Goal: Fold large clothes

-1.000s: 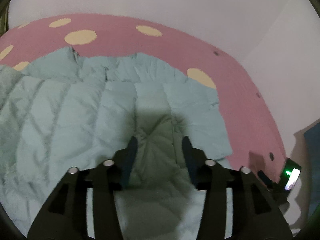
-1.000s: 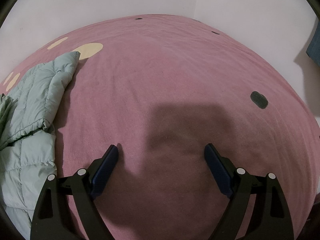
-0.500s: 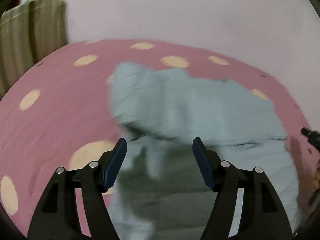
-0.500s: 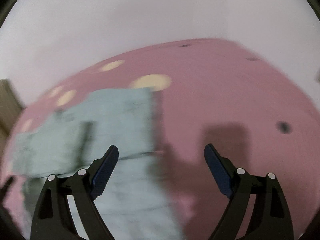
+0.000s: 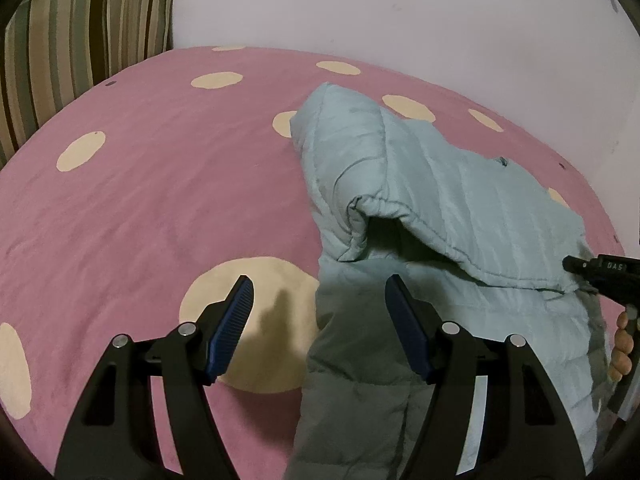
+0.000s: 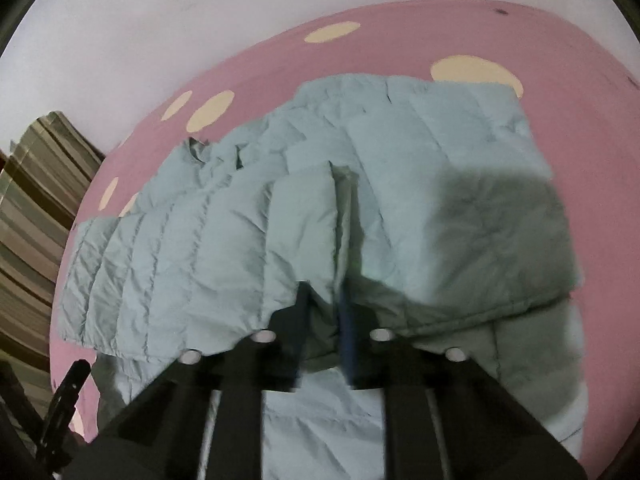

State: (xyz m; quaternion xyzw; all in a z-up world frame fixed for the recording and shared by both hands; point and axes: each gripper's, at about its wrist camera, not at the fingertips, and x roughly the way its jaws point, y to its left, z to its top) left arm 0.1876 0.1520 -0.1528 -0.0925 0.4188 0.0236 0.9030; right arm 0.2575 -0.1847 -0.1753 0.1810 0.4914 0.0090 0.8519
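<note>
My right tongs are clamped on a fold of the pale green puffer jacket. My left tongs hang open, empty, over the jacket's edge. Jacket lies on the pink dotted bed.

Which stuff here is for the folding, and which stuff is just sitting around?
For the folding:
- light blue puffy jacket
- right hand-held gripper, shut on the jacket's edge
- left hand-held gripper, open, holding nothing

Just there:
- pink spotted bedspread, under the jacket
- striped cushion
- white wall
</note>
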